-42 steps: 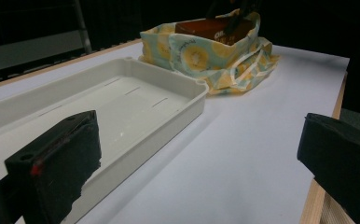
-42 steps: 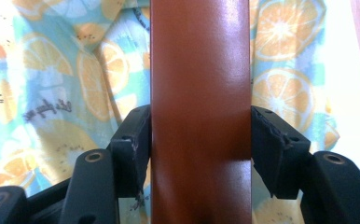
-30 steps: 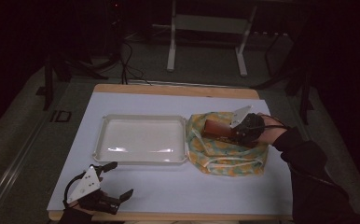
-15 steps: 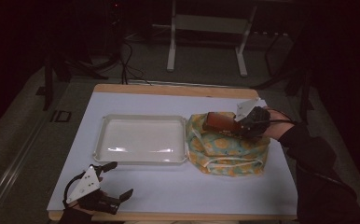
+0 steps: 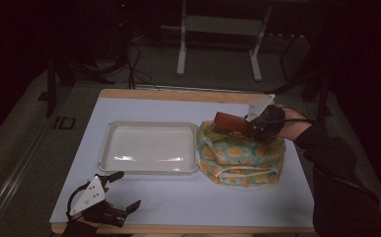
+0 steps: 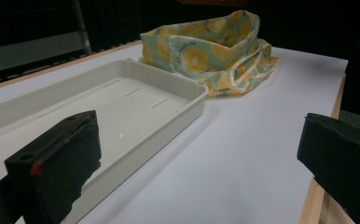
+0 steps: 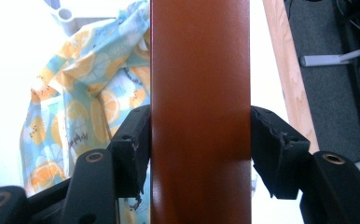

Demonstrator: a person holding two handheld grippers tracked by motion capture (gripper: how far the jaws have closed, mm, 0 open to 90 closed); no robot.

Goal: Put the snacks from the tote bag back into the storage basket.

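At the right of the high view, the right tongs [image 5: 238, 123] are clamped on a reddish-brown bar-shaped thing [image 5: 232, 122], possibly a box or bottle, held just above the open fruit-print cloth bag [image 5: 240, 160]. In the right gripper view both pads press its flat sides. The left tongs [image 5: 122, 195] rest at the lower left of the white bench [image 5: 178, 197], jaws wide apart with nothing between them, near the empty white tray [image 5: 149, 146] that sits just beside the bag.

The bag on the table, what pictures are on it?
Orange slices on pale blue cloth bag, clearest in the left gripper view.
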